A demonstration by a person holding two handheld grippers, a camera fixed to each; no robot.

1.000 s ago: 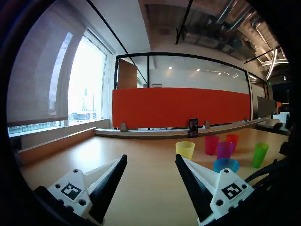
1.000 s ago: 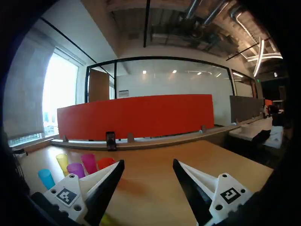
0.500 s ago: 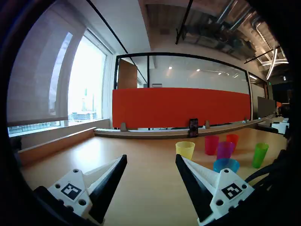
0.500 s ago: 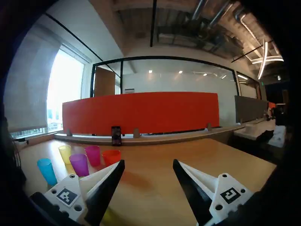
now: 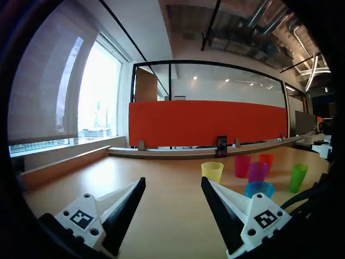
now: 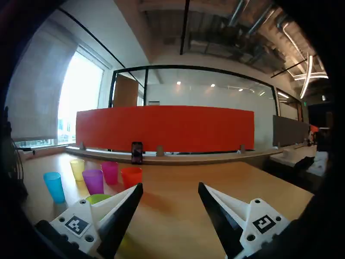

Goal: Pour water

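Several coloured plastic cups stand on a wooden table. In the left gripper view they sit to the right: yellow cup, pink cup, purple cup, red cup, green cup and blue cup, the blue one just behind my right fingertip. My left gripper is open and holds nothing. In the right gripper view the cups lie to the left: blue cup, yellow cup, purple cup, pink cup, red cup, green cup. My right gripper is open and empty.
A raised ledge runs along the table's far edge with a dark phone standing on it, backed by a long orange partition. A bright window is on the left. Another desk lies to the right.
The right gripper has swung left and tipped down a little, so the cups show more fully and the green cup appears beside its left finger. The left gripper has stayed still.
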